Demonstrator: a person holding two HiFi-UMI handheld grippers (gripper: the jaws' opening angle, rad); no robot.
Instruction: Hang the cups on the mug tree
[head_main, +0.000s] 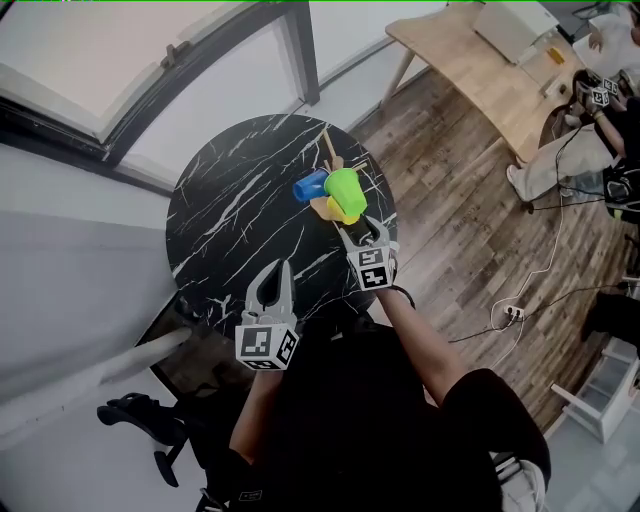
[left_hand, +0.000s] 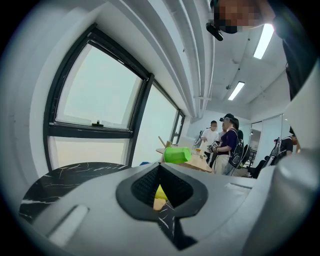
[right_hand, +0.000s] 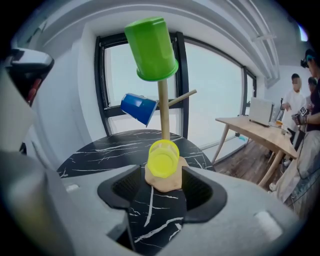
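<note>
The left gripper (head_main: 276, 270) hovers over the near edge of the round black marble table (head_main: 225, 215), its jaws pressed together with nothing between them, aimed across the top toward the mug tree (right_hand: 163, 112). The tree stands at the table's far right side, with its post upright on a wooden base. The blue cup (right_hand: 137, 107) hangs on a left peg, its long axis slanted, with the mouth down toward the post and the bottom up and to the left. The green cup (right_hand: 151, 47) caps the post, mouth down, with its axis nearly upright and the bottom leaning slightly left. The yellow cup (right_hand: 162, 157) sits low by the base, its axis running toward the right gripper (head_main: 362, 232) and a round end facing it. That gripper's jaws stand wide apart just short of the yellow cup, and the pads are clear of it.
</note>
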